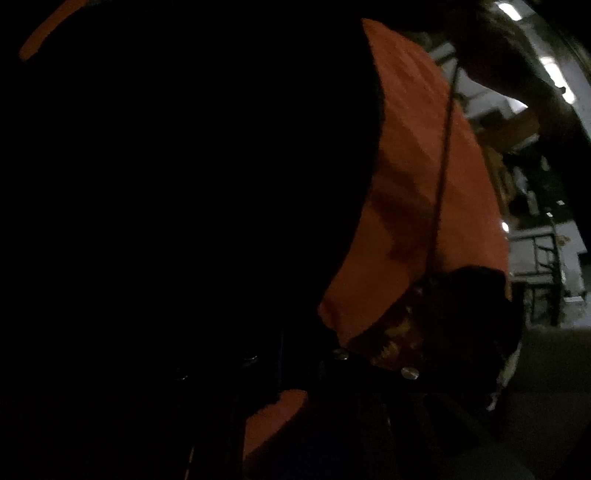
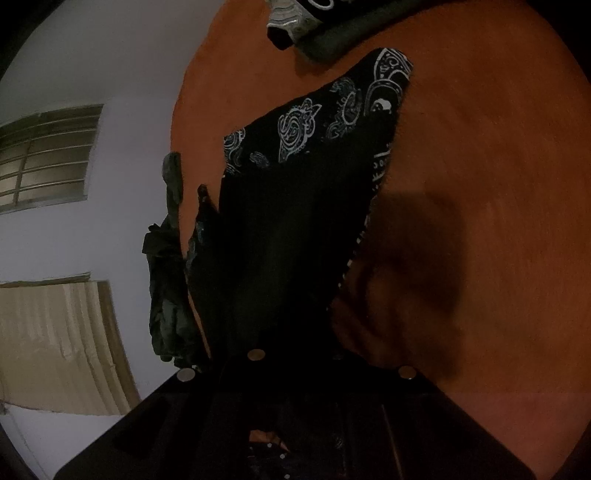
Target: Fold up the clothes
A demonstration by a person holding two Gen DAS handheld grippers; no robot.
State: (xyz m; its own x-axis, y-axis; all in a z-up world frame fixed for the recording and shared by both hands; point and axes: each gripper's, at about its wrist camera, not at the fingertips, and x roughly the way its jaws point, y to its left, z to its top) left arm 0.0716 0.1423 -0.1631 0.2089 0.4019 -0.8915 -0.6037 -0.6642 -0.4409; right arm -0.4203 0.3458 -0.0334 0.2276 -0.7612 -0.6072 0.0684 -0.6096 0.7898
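Observation:
A black garment with a pale paisley print [image 2: 295, 206] runs from my right gripper [image 2: 295, 369] up across the orange surface [image 2: 480, 184]. That gripper is shut on its near edge. In the left wrist view the same black garment [image 1: 147, 184] hangs close to the lens and blacks out most of the picture. My left gripper [image 1: 295, 365] is dim beneath it, and a printed fold of the garment [image 1: 391, 343] is pinched at its fingers. The orange surface [image 1: 424, 184] shows to the right of the cloth.
A dark green garment [image 2: 166, 277] hangs at the orange surface's left edge. More clothes [image 2: 291, 22] and a dark grey roll [image 2: 351, 33] lie at its far end. A wall with a barred window [image 2: 44, 158] is to the left. A person [image 1: 517, 55] leans over, with a thin cord [image 1: 447, 147] dangling.

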